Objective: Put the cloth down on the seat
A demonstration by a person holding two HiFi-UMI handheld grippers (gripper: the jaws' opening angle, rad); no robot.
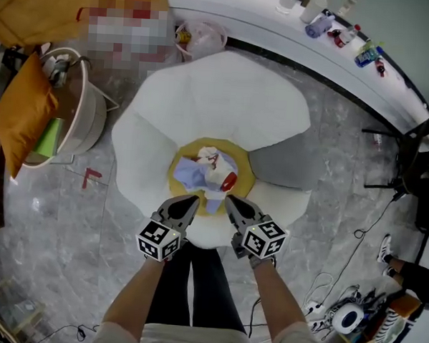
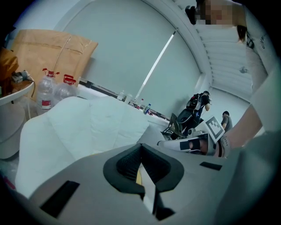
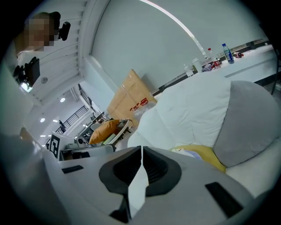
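left tongs (image 1: 193,200) and right tongs (image 1: 229,199) each nip a white fold of the cloth (image 1: 204,172), side by side, likely to keep it spread between them; its bulk lies bunched on the yellow seat (image 1: 246,177) of the white chair (image 1: 218,96)

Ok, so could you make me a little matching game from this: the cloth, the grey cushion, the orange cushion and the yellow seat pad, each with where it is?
Things:
1 cloth
2 grey cushion
3 orange cushion
4 yellow seat pad

Places:
A left of the white chair
B middle of the white chair
C near edge pinched by the left claw and the right claw
D right side of the white chair

Pairs: 1-C, 2-D, 3-A, 4-B
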